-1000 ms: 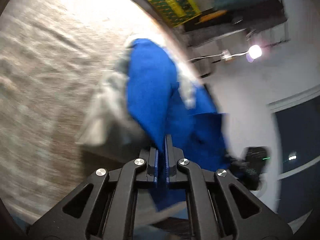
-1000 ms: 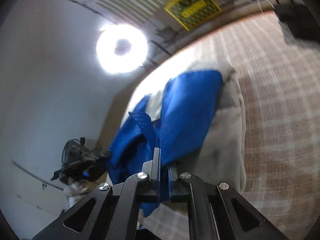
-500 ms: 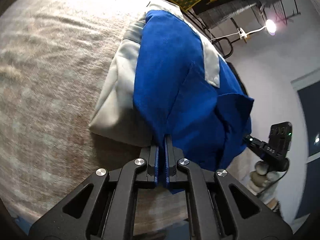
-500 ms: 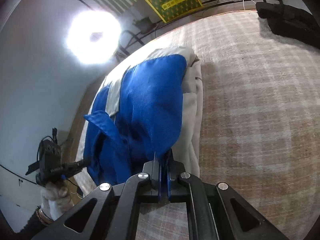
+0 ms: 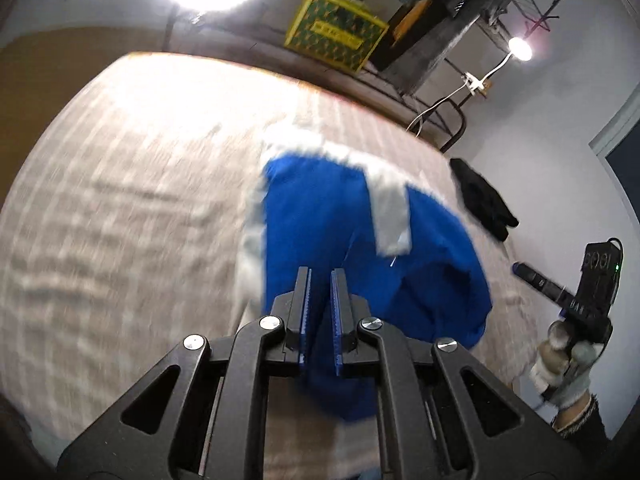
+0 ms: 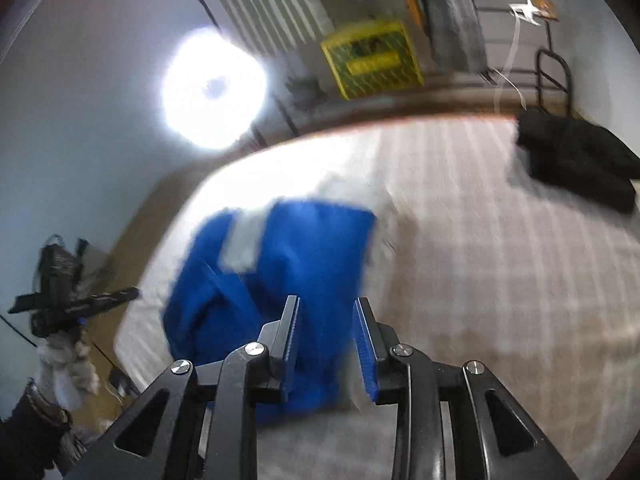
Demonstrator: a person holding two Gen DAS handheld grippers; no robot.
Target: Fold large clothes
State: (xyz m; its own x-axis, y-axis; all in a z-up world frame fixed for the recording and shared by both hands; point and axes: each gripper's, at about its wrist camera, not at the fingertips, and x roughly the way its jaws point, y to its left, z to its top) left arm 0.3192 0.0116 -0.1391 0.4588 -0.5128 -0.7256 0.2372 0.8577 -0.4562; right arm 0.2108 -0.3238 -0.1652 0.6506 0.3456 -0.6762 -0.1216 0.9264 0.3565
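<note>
**Inspector:** Jaws first. Your left gripper (image 5: 319,308) stands with a narrow gap between its blue pads, blue cloth showing in and behind that gap; whether the pads pinch it, I cannot tell. Your right gripper (image 6: 327,344) stands with jaws spread wide, nothing clamped.

**Operator:** And the garment?

**Inspector:** Your blue and grey garment (image 5: 340,224) lies bunched on the bed (image 5: 120,208), centre of the left wrist view, blue panel uppermost, a pale grey strip crossing it toward the upper right. In the right wrist view the same garment (image 6: 304,264) sits left of centre, its near edge passing between the spread fingers. Both views are motion-blurred, so fold lines cannot be read.

**Operator:** Anything else on the bed?

**Inspector:** One black garment (image 6: 576,160) at the upper right of the right wrist view, well apart from the blue one. Off the bed, a yellow crate (image 5: 336,34) at top centre of the left view and a ring light (image 6: 214,88) at the upper left of the right view.
</note>
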